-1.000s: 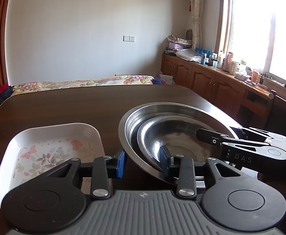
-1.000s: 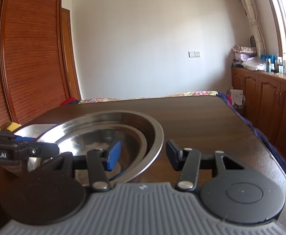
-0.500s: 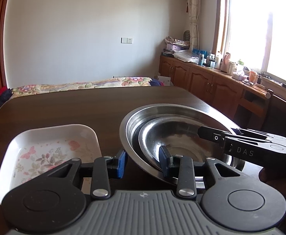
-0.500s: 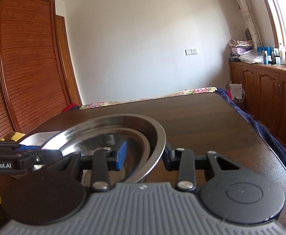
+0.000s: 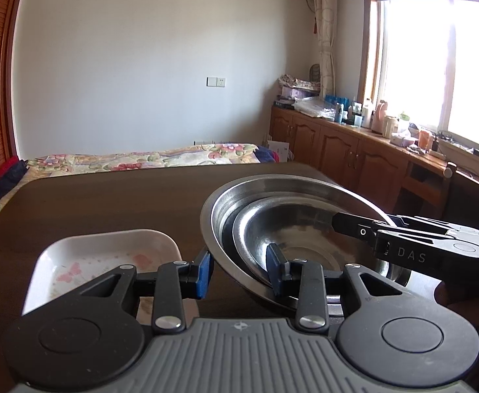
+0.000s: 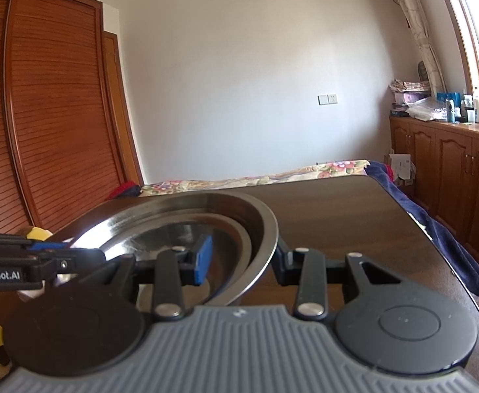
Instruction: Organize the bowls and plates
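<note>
Bowls first: a smaller steel bowl (image 5: 305,229) sits nested inside the large steel bowl (image 5: 239,193), so that part of the stacking looks done, and the pair stands at the near right of the dark wooden table (image 5: 108,196). Left gripper (image 5: 239,273) straddles the large bowl's rim at about seven o'clock on the bowl, one blue pad outside the wall, the other inside, with a clear gap either side, so it is spread wide and not yet biting on anything. Right gripper (image 6: 239,262) does the same at roughly four o'clock: its left pad hangs inside the bowl, its right finger sits just outside the wall, jaws parted around the rim, no clamp visible. From its own camera the large steel bowl (image 6: 265,229) fills the lower left, and the left gripper's finger pokes in at nine o'clock. Off at nine o'clock from the bowls, just beside them, the white floral square plate (image 5: 108,249) lies alone on the table, untouched. My read: the metal bowls are gathered, both tools are poised to pinch the rim and move the stack as one, and what remains is joining stack and plate, probably setting the bowls onto that plate or beside it in tidy order.
</note>
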The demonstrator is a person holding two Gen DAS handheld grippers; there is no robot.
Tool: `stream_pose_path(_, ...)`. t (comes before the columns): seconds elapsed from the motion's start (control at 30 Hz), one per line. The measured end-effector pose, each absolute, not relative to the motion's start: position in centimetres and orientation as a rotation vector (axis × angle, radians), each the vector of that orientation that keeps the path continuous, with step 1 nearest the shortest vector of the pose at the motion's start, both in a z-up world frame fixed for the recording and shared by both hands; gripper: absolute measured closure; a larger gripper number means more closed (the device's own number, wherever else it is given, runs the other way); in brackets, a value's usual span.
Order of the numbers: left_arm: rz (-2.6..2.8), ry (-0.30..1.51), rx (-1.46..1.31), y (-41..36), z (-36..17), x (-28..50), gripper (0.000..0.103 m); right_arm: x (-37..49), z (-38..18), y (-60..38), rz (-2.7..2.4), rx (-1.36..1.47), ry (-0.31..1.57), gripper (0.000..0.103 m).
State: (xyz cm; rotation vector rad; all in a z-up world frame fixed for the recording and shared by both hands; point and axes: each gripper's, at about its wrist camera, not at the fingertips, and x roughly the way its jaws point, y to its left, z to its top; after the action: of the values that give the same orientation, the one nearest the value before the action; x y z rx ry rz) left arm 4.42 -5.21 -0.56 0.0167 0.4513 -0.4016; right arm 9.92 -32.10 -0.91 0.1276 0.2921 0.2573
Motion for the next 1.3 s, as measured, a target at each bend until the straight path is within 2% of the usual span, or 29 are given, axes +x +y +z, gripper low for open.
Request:
stream_pose_path(0.67,-0.313,0.424,-0.013,1.0,2.1,4.1,0.066,11.4,1.0,-27.6,0.396,0.077,0.298,0.062)
stream_pose_path(1.3,-0.240,0.479,-0.048,6.1,0.9,5.3,0.066,12.7,0.2,-22.3,0.505,0.014,0.373,0.062)
